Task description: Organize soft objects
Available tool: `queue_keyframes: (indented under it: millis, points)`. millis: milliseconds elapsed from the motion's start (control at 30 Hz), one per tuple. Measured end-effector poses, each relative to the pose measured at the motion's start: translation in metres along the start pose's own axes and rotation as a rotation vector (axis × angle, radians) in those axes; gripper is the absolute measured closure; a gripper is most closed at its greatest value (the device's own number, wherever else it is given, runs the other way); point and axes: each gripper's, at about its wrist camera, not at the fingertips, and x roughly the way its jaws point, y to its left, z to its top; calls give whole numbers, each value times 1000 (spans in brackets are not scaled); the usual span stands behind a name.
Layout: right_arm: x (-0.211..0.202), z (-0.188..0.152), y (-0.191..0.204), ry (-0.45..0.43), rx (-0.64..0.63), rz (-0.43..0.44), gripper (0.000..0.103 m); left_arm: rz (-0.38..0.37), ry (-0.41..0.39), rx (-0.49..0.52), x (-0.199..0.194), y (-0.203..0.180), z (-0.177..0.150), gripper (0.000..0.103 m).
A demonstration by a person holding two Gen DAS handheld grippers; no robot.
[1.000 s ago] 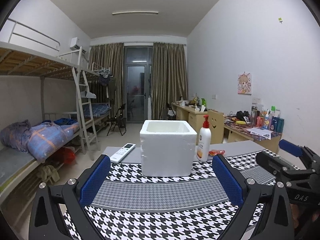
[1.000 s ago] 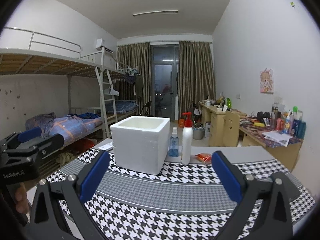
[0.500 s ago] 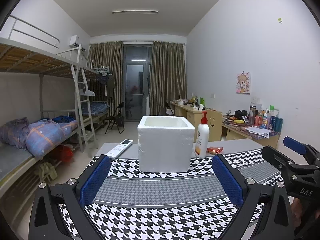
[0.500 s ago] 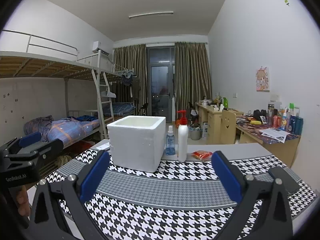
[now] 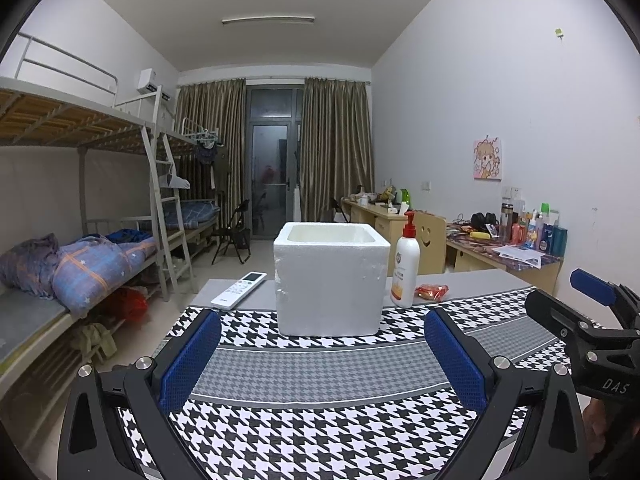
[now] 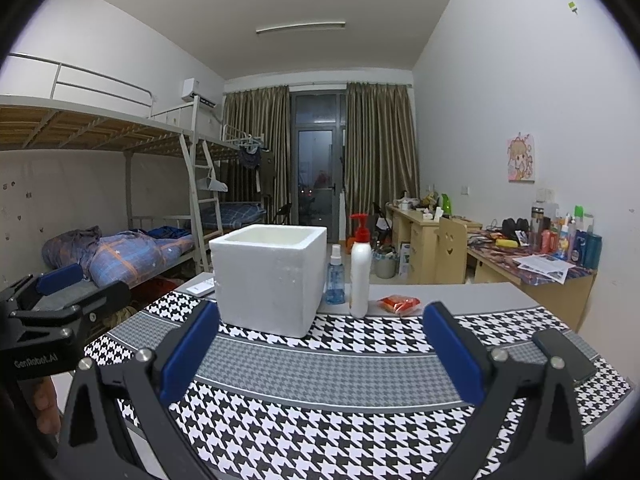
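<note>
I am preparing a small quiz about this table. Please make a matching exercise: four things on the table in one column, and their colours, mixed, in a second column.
Things:
1. foam box
2. spray bottle
3. snack packet
4. phone

Colours:
A. orange-red
B. black
C. white
D. clear blue

Pairs: 1-C, 2-D, 3-A, 4-B
</note>
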Motion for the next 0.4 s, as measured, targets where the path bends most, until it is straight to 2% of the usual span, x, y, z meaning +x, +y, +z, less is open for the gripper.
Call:
queue_keyframes:
  millis: [400]
  points:
    - [4, -2, 0, 13, -11, -6, 0, 1, 5, 1, 2, -3, -1, 1]
